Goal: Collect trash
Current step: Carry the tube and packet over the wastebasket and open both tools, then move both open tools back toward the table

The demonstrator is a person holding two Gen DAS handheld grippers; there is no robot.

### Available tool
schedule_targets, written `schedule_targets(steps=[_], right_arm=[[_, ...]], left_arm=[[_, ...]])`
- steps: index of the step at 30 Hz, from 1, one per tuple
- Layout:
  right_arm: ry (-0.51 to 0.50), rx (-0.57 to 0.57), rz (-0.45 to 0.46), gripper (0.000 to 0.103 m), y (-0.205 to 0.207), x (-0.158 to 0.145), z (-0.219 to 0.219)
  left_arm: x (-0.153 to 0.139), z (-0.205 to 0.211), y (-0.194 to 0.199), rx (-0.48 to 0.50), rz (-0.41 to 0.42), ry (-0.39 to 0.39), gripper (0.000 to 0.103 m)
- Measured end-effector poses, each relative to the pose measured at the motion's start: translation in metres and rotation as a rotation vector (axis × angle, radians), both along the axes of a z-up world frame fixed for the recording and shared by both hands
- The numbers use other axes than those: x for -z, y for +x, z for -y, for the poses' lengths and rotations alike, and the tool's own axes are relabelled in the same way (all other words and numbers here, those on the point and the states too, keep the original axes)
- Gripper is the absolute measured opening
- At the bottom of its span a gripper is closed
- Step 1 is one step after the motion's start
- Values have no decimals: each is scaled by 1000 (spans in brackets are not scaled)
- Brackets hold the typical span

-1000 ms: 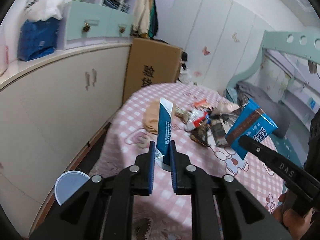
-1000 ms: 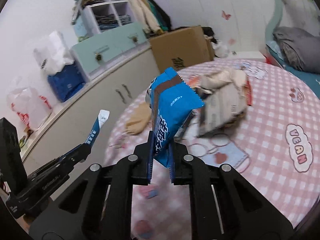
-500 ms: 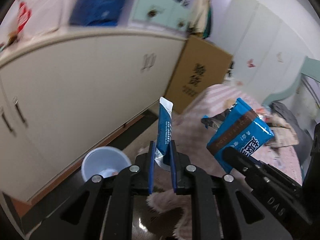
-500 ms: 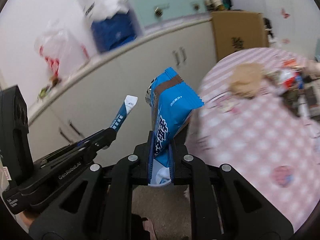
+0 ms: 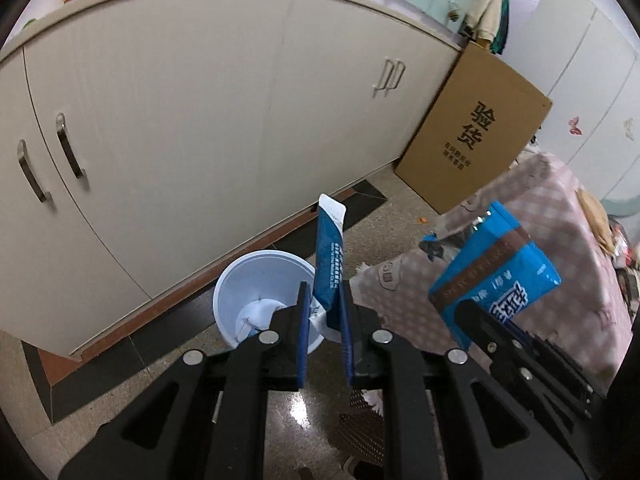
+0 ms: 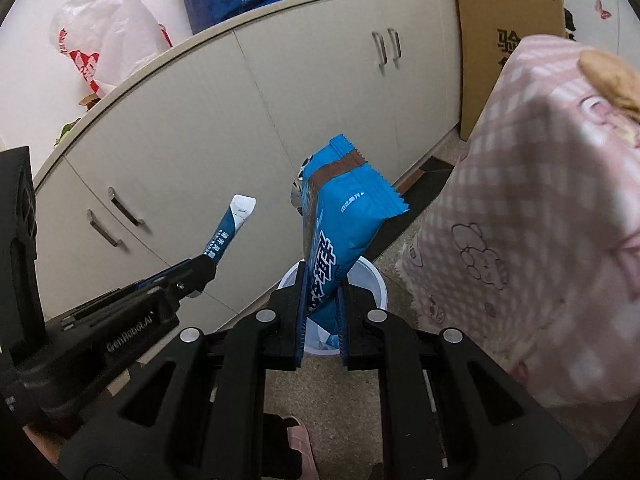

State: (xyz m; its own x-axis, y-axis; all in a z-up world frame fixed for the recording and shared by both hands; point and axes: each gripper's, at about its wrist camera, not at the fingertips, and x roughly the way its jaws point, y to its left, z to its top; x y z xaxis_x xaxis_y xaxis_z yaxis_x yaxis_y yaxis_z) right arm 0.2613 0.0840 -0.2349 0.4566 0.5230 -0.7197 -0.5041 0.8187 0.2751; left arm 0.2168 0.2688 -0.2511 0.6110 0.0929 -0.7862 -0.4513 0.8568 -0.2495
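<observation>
My left gripper (image 5: 325, 300) is shut on a slim blue and white sachet (image 5: 329, 256) that stands upright between its pads. Just behind it on the floor sits a white bin (image 5: 256, 276) with crumpled white paper inside. My right gripper (image 6: 322, 284) is shut on a bright blue snack wrapper with a brown band (image 6: 340, 216); the same bin (image 6: 374, 280) shows below and behind it, partly hidden. In the left wrist view the snack wrapper (image 5: 496, 272) hangs at the right; in the right wrist view the sachet (image 6: 232, 224) and left gripper (image 6: 200, 270) are at the left.
Cream cabinets (image 5: 200, 128) with metal handles run behind the bin. A cardboard box (image 5: 472, 132) leans against them. The table's pink checked cloth (image 6: 540, 208) hangs close at the right. A foot in a pink slipper (image 6: 296, 440) is on the speckled floor below.
Both grippers have swung left from over the table and come down toward the floor, each keeping its wrapper. The white bin now lies directly under them instead of far off at the lower left.
</observation>
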Motion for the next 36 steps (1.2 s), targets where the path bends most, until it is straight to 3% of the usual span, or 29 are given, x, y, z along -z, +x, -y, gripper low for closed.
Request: schedule_targets(steps=[3, 5, 6, 7, 23, 36], right_arm=[[9, 12, 5, 13, 5, 5, -3], [13, 16, 7, 13, 8, 7, -5], [12, 17, 4, 13, 10, 9, -7], [9, 17, 0, 13, 11, 10, -8], [-14, -18, -57, 13, 17, 29, -32], [-10, -71, -46, 14, 33, 39, -80]], left_arm=[[2, -11, 8, -15, 43, -20, 15], [4, -16, 12, -40, 49, -22, 36], [7, -18, 14, -55, 36, -22, 58], [10, -20, 13, -63, 36, -21, 61], [30, -30, 8, -103, -31, -15, 62], [47, -72, -12, -309, -58, -33, 67]])
